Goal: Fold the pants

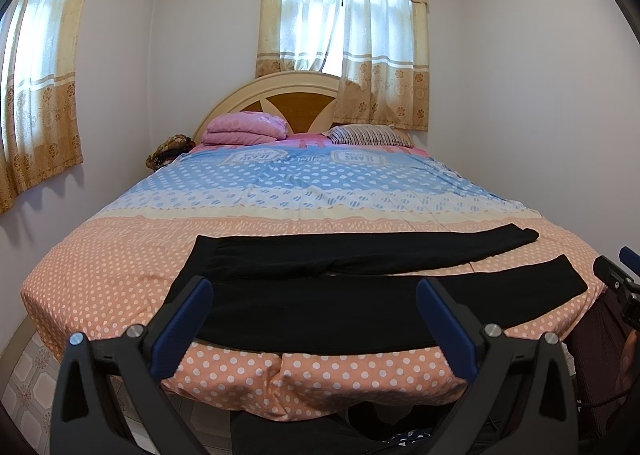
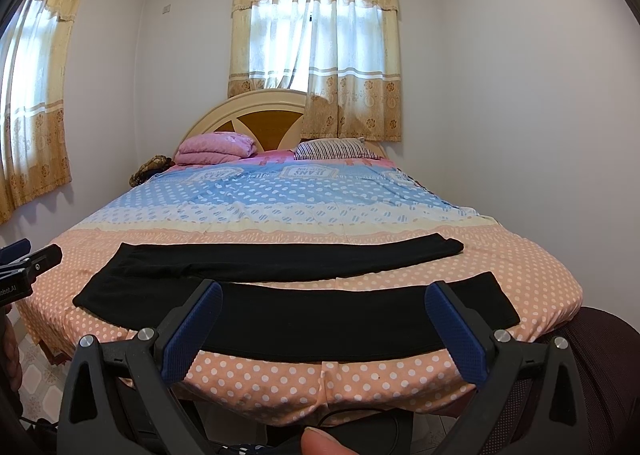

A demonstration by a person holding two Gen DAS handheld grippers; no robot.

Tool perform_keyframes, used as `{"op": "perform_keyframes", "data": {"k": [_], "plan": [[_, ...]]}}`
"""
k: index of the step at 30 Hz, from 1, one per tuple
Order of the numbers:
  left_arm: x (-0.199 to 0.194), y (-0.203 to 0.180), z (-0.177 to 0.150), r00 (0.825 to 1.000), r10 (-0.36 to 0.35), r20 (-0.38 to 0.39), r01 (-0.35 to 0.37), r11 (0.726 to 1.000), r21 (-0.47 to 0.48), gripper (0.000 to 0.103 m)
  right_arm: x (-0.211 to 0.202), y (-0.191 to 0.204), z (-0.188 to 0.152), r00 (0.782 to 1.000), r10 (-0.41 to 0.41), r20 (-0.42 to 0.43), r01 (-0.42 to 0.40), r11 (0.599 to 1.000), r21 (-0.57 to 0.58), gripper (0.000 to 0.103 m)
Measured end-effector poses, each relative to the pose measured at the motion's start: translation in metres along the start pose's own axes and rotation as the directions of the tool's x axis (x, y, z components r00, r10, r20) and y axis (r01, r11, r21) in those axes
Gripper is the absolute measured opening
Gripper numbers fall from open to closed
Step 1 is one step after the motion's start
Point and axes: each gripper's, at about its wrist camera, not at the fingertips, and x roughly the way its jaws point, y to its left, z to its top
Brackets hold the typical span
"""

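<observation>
Left wrist view: the left gripper [image 1: 314, 319] was spread and empty; the pants [image 1: 360, 275] lay ahead, long axis crosswise, waistband nearer it. Right wrist view: the right gripper [image 2: 324, 319], also spread, faced the cuffs [image 2: 496, 303].

A bed [image 1: 120, 255] covered by a polka-dot sheet, on which black pants [image 1: 360, 295] are spread flat near the foot; a folded pink blanket [image 1: 244, 129] and striped pillow [image 1: 370, 135] are seen at the headboard.

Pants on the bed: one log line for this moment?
pants: flat, unfolded on bed | left claw: open, empty | right claw: open, empty
</observation>
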Motion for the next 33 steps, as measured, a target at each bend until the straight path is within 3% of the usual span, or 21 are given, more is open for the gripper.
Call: {"op": "perform_keyframes", "data": {"k": [33], "plan": [[0.011, 0.003, 0.0, 0.999, 0.014, -0.033, -0.014, 1.0, 0.0, 0.103, 0.01, 0.001, -0.006, 1.0, -0.001, -0.029, 0.001, 1.0, -0.008, 0.102]]}}
